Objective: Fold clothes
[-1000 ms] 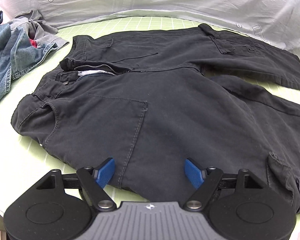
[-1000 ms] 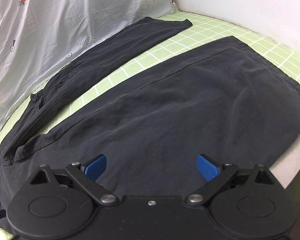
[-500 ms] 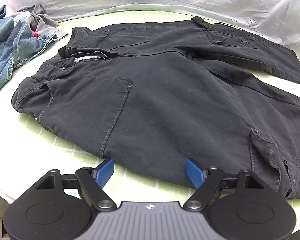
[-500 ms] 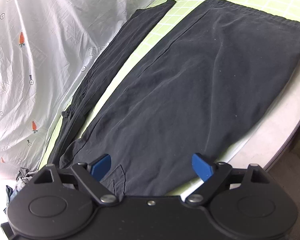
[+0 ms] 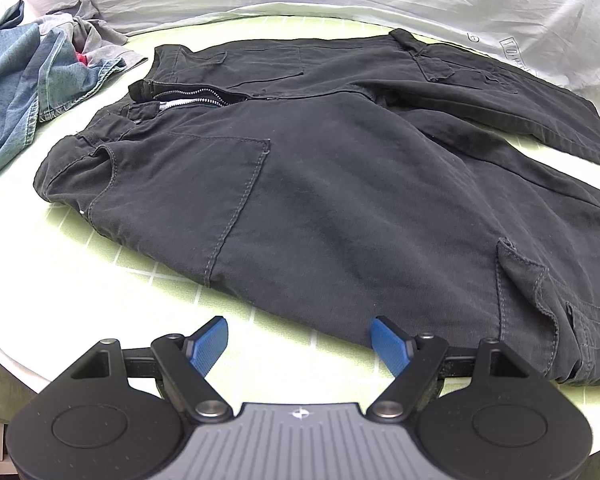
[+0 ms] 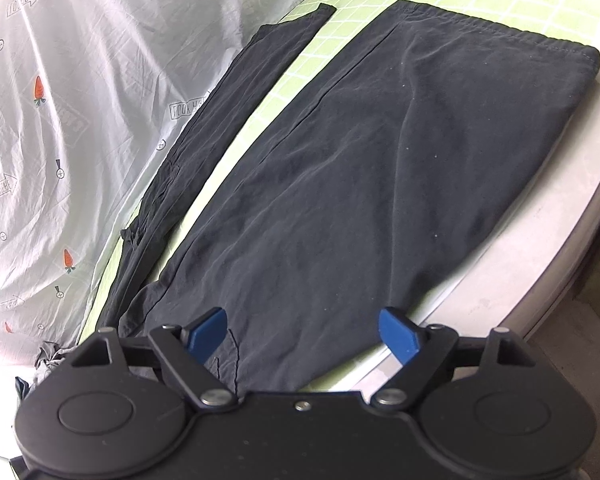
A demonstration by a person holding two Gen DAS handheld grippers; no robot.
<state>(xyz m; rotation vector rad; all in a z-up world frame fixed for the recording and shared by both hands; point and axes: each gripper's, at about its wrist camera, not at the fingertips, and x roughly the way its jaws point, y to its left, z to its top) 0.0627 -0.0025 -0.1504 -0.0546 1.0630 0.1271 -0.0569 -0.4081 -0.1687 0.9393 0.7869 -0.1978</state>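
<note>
- Black cargo trousers [image 5: 340, 184] lie spread flat on the green checked mat [image 5: 112, 248], zip open at the waist, the two legs parted in a narrow V with mat showing between them.
- Their long axis runs from the waistband on the left to the hems on the right; the near leg [image 6: 380, 168] lies along the front edge of the table [image 6: 572, 208], the far leg [image 6: 236, 92] against the carrot-print sheet [image 6: 60, 100].
- The left gripper [image 5: 300, 340] hangs just short of the near side seam by the hip, fingers spread wide, holding nothing.
- The right gripper [image 6: 304, 332] sits over the near leg's outer edge further down, also spread and empty.
- Both tools face the same long edge, so a fold of near leg over far leg would suit them; neither leg lies on the other now.
- A heap of denim and grey clothes [image 5: 32, 72] sits beyond the waistband.
</note>
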